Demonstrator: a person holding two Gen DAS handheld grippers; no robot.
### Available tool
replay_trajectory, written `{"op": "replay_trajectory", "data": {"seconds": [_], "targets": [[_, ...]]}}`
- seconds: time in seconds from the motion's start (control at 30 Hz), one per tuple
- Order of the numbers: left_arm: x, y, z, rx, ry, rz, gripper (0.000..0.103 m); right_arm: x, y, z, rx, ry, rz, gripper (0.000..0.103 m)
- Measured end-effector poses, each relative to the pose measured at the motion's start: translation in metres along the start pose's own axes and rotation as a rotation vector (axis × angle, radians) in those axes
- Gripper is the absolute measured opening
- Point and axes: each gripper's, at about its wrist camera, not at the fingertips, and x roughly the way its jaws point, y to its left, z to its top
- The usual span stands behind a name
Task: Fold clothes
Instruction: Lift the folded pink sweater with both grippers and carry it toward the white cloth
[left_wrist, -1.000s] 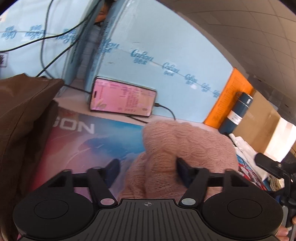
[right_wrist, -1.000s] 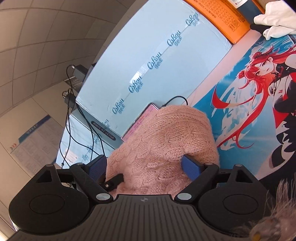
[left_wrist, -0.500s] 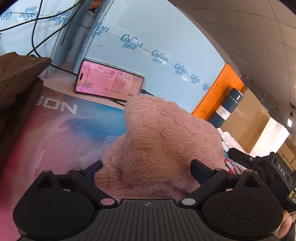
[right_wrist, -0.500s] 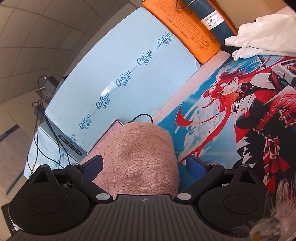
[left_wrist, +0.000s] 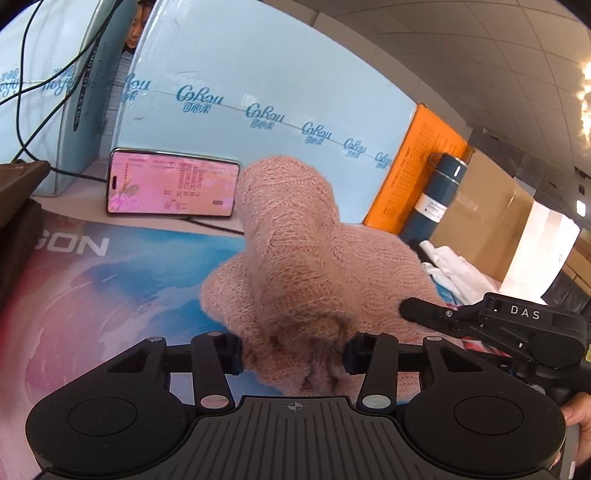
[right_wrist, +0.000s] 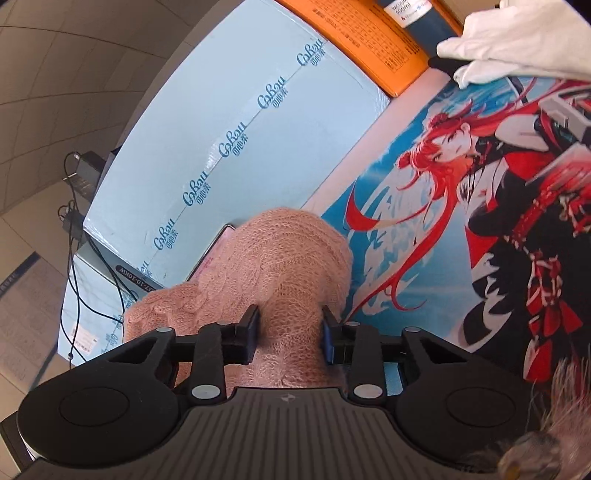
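A pink knitted sweater (left_wrist: 295, 266) is bunched up above the printed desk mat (left_wrist: 92, 295). My left gripper (left_wrist: 293, 354) is shut on a thick fold of it, which rises in a hump toward the phone. My right gripper (right_wrist: 290, 332) is shut on another fold of the same sweater (right_wrist: 280, 258), with both pads pressed into the knit. The right gripper's black body (left_wrist: 517, 325) shows at the right of the left wrist view, close beside the sweater.
A lit phone (left_wrist: 171, 182) leans on light blue boxes (left_wrist: 258, 92) at the back. An orange box (left_wrist: 417, 173), a dark blue flask (left_wrist: 432, 199) and white clothes (right_wrist: 517, 40) lie to the right. A brown garment (left_wrist: 18, 206) sits at the left. Cables (right_wrist: 77, 236) hang behind.
Both grippers have closed from wide open onto folds of the pink sweater. The sweater is gathered narrower and pulled up, and the two grippers have come closer together.
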Motion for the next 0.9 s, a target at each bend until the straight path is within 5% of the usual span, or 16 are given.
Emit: {"op": "replay_trajectory", "data": {"seconds": [0.43, 0.63, 0.9], "targets": [[0.063, -0.094, 0.045, 0.055, -0.09, -0.153, 0.044, -0.037, -0.008, 0.083, -0.15, -0.233, -0.136, 0.029], [0.112, -0.136, 0.063, 0.046, -0.124, -0.228, 0.044, -0.048, -0.033, 0.135, -0.126, -0.359, -0.187, 0.029], [0.182, -0.189, 0.056, 0.028, -0.068, -0.287, 0.044, -0.063, -0.071, 0.194, -0.159, -0.484, -0.191, 0.029]]}}
